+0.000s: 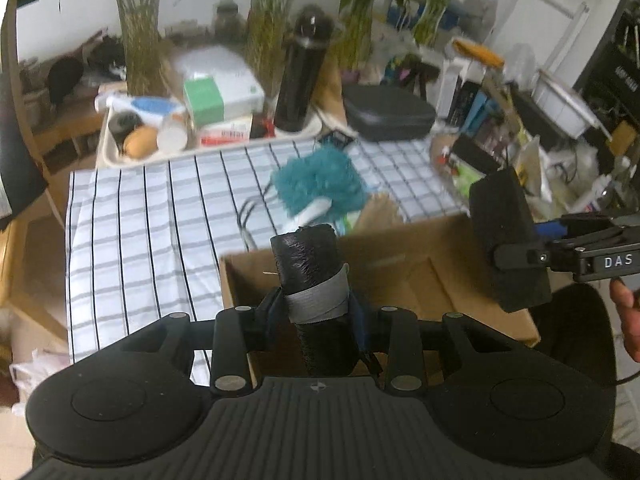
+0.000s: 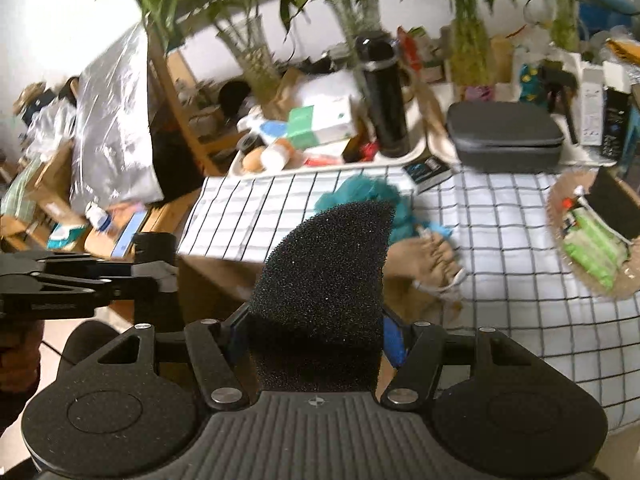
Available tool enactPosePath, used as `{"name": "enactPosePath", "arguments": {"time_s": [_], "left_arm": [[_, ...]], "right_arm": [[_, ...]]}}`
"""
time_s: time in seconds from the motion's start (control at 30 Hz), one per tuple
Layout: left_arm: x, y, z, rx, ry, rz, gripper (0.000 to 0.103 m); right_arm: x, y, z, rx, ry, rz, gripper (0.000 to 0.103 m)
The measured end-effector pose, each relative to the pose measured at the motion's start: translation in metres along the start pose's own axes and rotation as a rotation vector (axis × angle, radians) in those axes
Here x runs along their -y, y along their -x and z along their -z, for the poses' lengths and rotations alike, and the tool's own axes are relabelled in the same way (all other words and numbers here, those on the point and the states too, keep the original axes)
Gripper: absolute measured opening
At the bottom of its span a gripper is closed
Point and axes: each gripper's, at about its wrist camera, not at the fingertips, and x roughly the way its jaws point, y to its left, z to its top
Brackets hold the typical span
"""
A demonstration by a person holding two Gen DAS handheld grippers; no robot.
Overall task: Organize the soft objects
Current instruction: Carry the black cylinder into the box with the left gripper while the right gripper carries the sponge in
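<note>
My left gripper (image 1: 316, 312) is shut on a black roll with a grey tape band (image 1: 310, 268), held upright over the near edge of an open cardboard box (image 1: 400, 272). My right gripper (image 2: 316, 332) is shut on a black foam block (image 2: 324, 280). In the left wrist view the foam block (image 1: 508, 236) hangs at the right, above the box's right side. A teal fluffy duster (image 1: 320, 184) and a tan cloth pouch (image 2: 428, 260) lie on the checked cloth (image 1: 140, 220) beyond the box.
A tray (image 1: 108, 148) of bottles and boxes, a black flask (image 1: 300, 80), a grey case (image 1: 388, 112) and bamboo plants line the table's back. A woven mat with green packets (image 2: 592, 240) lies at the right. My left gripper also shows in the right wrist view (image 2: 132, 276).
</note>
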Motion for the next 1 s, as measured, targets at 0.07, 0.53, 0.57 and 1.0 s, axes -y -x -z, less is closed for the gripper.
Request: {"name": "enactPosePath", "arguments": {"time_s": [0.07,0.53,0.57,1.0], "left_arm": [[0.0,-0.004,0.004,-0.025,0.006,-0.001,0.035],[-0.002,-0.003,0.019,-0.032,0.049,-0.038,0.063],[-0.003,-0.001,0.019,-0.024,0.05,-0.042,0.063],[-0.013,0.024,0.024,0.049,0.023,-0.105,0.064]], "right_arm": [[-0.004,-0.004,0.003,-0.023,0.003,-0.002,0.067],[-0.02,-0.025,0.02,-0.118,0.041,0.015,0.067],[-0.022,-0.026,0.02,-0.119,0.052,0.018,0.067],[-0.025,-0.022,0.035,-0.098,0.172,0.052,0.1]]}}
